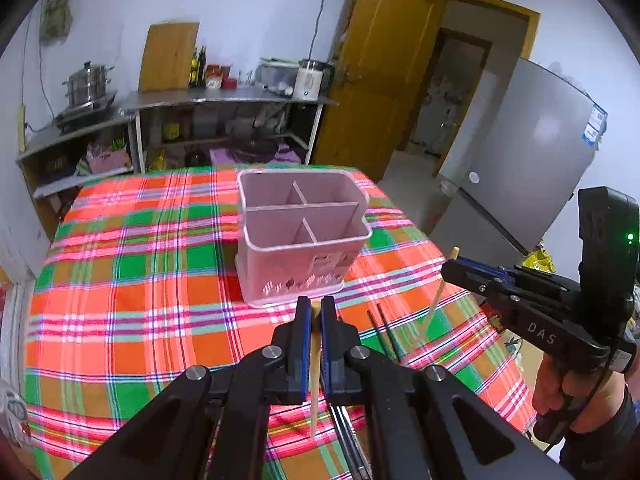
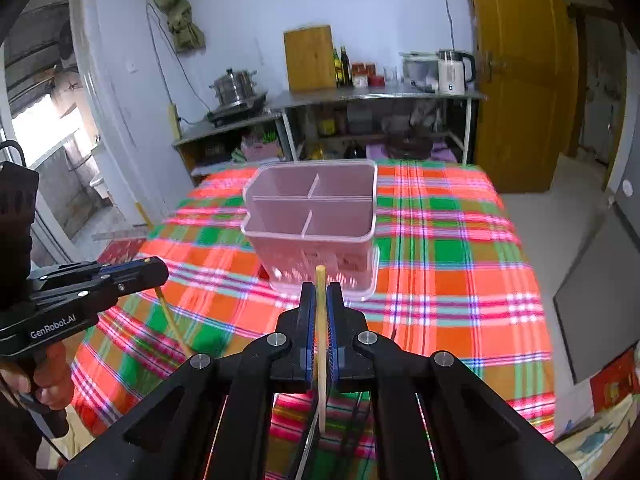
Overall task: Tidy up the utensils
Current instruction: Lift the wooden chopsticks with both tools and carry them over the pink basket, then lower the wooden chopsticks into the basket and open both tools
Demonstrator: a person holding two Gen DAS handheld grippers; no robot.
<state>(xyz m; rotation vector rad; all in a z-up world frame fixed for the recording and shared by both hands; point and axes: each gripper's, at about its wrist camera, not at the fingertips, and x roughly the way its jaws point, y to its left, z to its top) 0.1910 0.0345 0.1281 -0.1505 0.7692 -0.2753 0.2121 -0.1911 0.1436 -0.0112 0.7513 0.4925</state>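
Left claw point(image 1: 316, 308): blue-padded fingers pinched tight on a pale wooden chopstick point(image 1: 316, 384). The stick runs between the pads, its blunt end poking out at the fingertips and its thin end hanging toward the camera, clear of the cloth. The claw points downward, toward the caddy.

Right claw point(image 2: 321, 294): same state, pads clamped on a second pale wooden chopstick point(image 2: 321, 344), blunt end just above the fingertips, the rest dropping below. Seen from the left camera it reaches in from the right, the stick slanting down from its tips; a hand point(image 1: 560, 396) grips its handle.

Under and just ahead of the claws: dark chopsticks point(image 1: 384, 332) lie flat on the worktop point(image 1: 132, 280), which wears a red, green and orange plaid cloth.

Beyond them: a pink translucent plastic utensil caddy point(image 1: 304, 236) stands upright on the cloth, divided into four compartments; nothing visible inside them.

Far: steel shelving point(image 1: 224, 100) with pots and bottles along the wall, a yellow wooden door point(image 1: 384, 80), a grey refrigerator point(image 1: 532, 152).
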